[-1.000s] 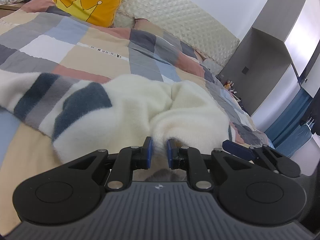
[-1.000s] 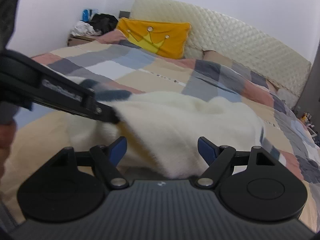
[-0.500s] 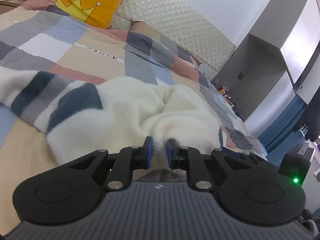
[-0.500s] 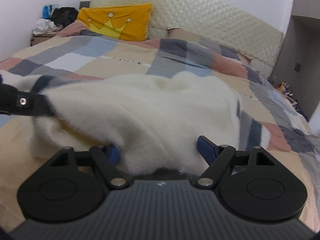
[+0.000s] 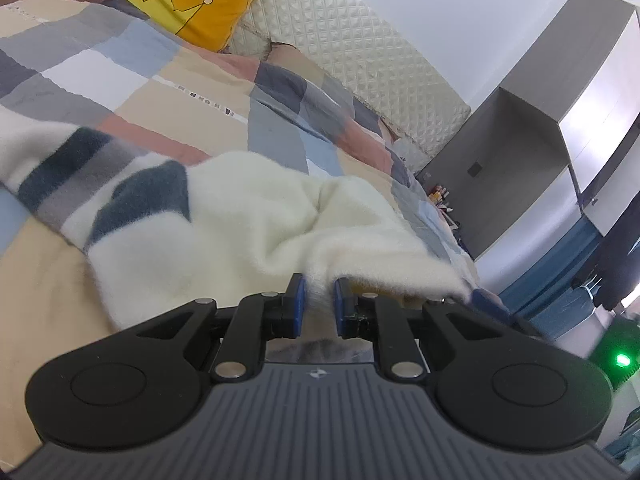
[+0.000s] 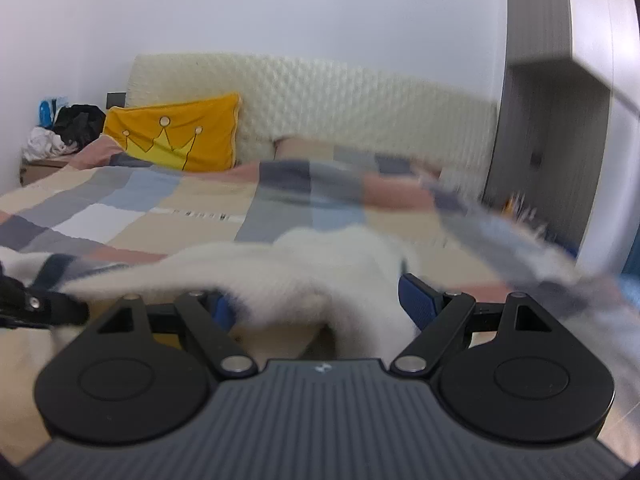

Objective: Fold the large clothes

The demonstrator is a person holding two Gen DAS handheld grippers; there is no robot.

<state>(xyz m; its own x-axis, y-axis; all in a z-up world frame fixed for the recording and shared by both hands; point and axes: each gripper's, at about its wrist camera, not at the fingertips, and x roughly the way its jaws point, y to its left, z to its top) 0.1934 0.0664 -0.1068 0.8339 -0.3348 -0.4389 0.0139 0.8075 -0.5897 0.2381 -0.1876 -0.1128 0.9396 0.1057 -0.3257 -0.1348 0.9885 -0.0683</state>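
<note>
Ahead of both tools stretches the bed [image 5: 132,120], its checked quilt reaching to a quilted cream headboard [image 5: 360,72], with a yellow crown pillow [image 5: 188,4] far off at its head. Beyond our right tool a grey wardrobe [image 6: 560,160] stands close to the bed's edge, so we judge the freer room lies out over the quilt.

The task's thing, a fluffy cream sweater [image 5: 256,224] with dark blue and grey stripes, lies spread on the quilt directly in front of us, one striped part trailing off beyond the left tool's far side. It looks soft, limp and light; it will likely sag and bunch rather than keep a crease, so we would take it at hems or corners, not mid-panel.

Our left tool [image 5: 319,300] is clamped on a pinched ridge of the cream fleece, the blue pads pressed into it. Our right tool [image 6: 316,304] has its jaws opening wide; blurred fleece drapes between them, but the pads do not press on it.
</note>
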